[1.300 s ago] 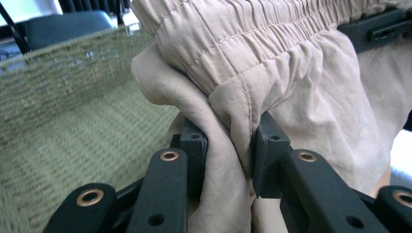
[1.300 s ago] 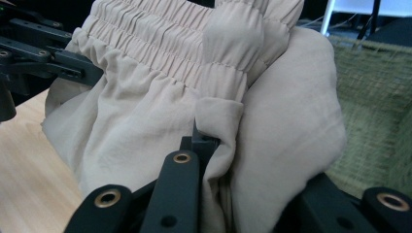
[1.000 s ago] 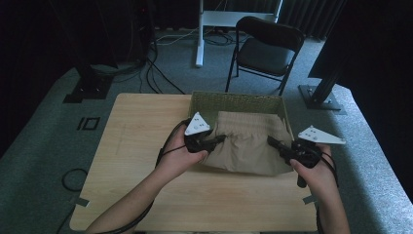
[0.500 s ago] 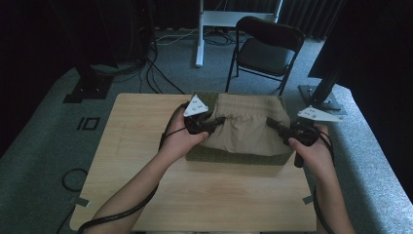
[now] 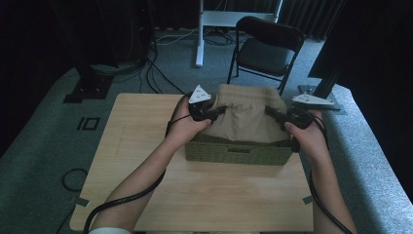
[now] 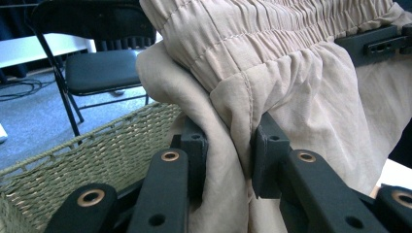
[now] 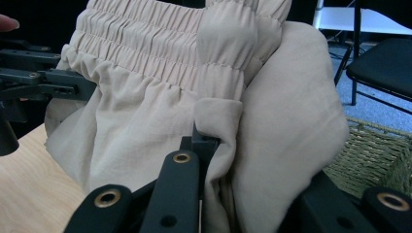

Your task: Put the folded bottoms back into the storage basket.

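Jaws of both grippers clamp beige garment (image 5: 246, 117), waistband stretched sideways (above basket (image 5: 234, 152)).

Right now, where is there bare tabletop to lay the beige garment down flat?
The widest bare stretch is the table in front of the wicker basket, between the forearms. A second lies left of the basket. The back right is crowded: basket, garment, left gripper and right gripper.

We note a basket (image 5: 234, 151) on the table's (image 5: 146, 146) far half, right of centre. Garment (image 5: 246, 119) hangs above the basket, between left gripper (image 5: 214, 113) and right gripper (image 5: 273, 113). Chair (image 5: 265, 48) behind table.
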{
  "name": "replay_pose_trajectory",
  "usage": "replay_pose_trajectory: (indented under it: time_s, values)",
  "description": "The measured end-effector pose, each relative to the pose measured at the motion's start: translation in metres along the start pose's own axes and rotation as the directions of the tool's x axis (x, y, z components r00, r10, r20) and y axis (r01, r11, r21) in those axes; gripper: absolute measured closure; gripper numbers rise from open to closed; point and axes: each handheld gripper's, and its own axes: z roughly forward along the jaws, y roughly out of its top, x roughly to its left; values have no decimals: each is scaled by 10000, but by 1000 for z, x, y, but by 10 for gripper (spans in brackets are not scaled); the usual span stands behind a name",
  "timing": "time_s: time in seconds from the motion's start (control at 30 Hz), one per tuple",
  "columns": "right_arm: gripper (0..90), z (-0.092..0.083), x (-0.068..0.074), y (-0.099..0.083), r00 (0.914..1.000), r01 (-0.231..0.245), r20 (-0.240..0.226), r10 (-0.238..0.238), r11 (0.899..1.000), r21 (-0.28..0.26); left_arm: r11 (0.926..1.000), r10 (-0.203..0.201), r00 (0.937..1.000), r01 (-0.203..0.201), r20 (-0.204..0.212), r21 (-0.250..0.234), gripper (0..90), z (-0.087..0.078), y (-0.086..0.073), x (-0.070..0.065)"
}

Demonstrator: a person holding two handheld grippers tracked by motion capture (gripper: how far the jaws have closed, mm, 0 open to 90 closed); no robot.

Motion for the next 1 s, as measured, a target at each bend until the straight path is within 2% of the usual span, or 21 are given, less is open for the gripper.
replay_pose_trajectory:
  time_s: [0.17, 0.27, 0.33, 0.57, 0.73, 1.0]
  values:
    - [777, 13, -12, -1, 9999, -77, 79, 77, 10000, 50, 9999, -132, 9999, 132, -43, -5, 732, 15, -4, 9]
    - [776, 21, -19, -4, 10000, -6, 82, 5, 10000, 62, 9998, 170, 9996, -169, -236, 38, 733, 23, -7, 13]
    - [775, 28, -25, -6, 10000, 42, 80, -43, 10000, 68, 9999, 140, 9994, -139, -318, 53, 733, 30, -9, 17]
    - [774, 52, -44, -20, 9995, -299, 85, 298, 9994, 168, 9992, -260, 9988, 272, -408, 290, 735, 51, -23, 28]
    - [773, 67, -55, -29, 9987, -511, 98, 507, 9978, 432, 9975, -542, 9975, 562, -461, 421, 736, 63, -34, 34]
    - [771, 96, -68, -41, 9968, -684, 461, 646, 9938, 873, 9922, -963, 9925, 1017, -757, 715, 736, 81, -47, 43]
